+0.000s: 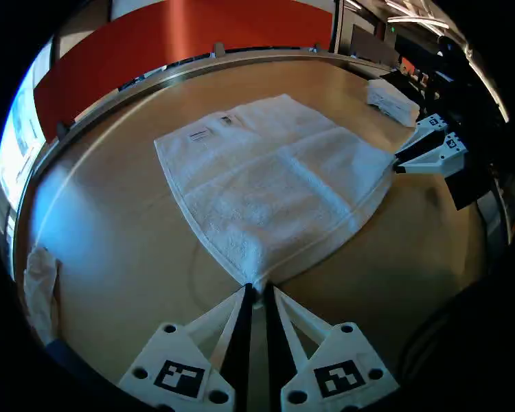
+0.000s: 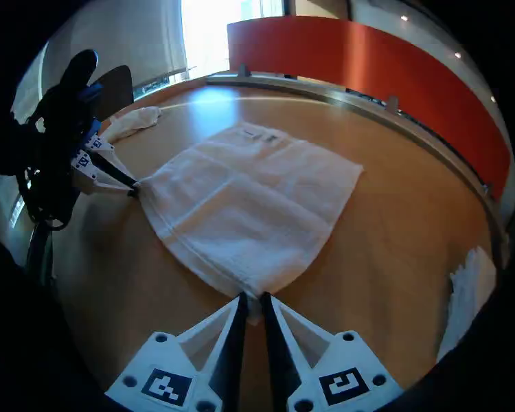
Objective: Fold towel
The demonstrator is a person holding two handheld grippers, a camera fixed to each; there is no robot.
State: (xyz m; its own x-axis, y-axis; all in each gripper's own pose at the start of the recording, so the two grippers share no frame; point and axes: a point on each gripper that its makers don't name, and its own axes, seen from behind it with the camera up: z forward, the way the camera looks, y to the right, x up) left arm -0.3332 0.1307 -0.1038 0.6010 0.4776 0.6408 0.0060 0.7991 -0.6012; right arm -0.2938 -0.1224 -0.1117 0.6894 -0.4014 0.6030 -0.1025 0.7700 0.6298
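Your left gripper (image 1: pixel 257 290) and right gripper (image 2: pixel 253 302) each pinch a corner of the towel (image 1: pixel 271 178), jaws narrow. The fold likely starts next: lift both together, carry forward.

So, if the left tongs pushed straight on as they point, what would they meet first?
The white towel: its near corner sits between the left tongs, with the rest spread directly ahead on the table.

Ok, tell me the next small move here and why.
Probably lift both corners a little, together: the left gripper and right gripper each look closed on a corner of the towel, which lies flat on the table.
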